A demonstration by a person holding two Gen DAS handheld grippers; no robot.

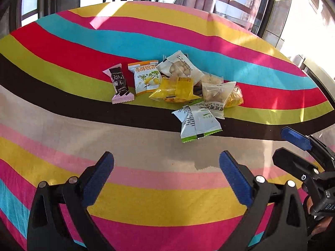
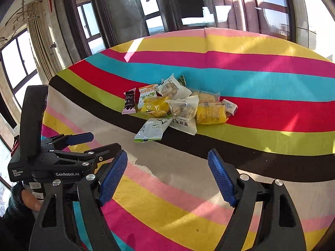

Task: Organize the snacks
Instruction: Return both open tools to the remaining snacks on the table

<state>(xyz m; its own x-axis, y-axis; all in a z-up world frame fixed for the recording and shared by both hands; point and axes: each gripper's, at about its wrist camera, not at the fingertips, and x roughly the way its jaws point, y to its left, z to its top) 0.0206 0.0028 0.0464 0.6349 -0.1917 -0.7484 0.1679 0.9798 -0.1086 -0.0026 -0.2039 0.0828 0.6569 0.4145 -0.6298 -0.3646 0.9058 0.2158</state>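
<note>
A small pile of snack packets lies mid-table on the striped cloth (image 1: 146, 205). At its left end are a pink-and-black chocolate packet (image 1: 120, 83) (image 2: 129, 101) and an orange-and-white packet (image 1: 144, 77) (image 2: 146, 94). A yellow packet (image 1: 173, 90) (image 2: 156, 106) and a clear nut packet (image 1: 178, 67) (image 2: 173, 87) sit in the middle. Nearest me lies a white-and-green packet (image 1: 196, 123) (image 2: 151, 129). My left gripper (image 1: 166, 156) (image 2: 100, 141) hovers open and empty short of the pile. To its right, my right gripper (image 2: 167, 154) (image 1: 286, 144) is also open and holds nothing.
The table's far edge (image 2: 209, 31) curves in front of tall windows and curtains. Another yellow packet (image 2: 211, 113) lies at the pile's right end. A person's hand (image 2: 29, 200) holds the left gripper's handle. Sunlight patches fall across the cloth.
</note>
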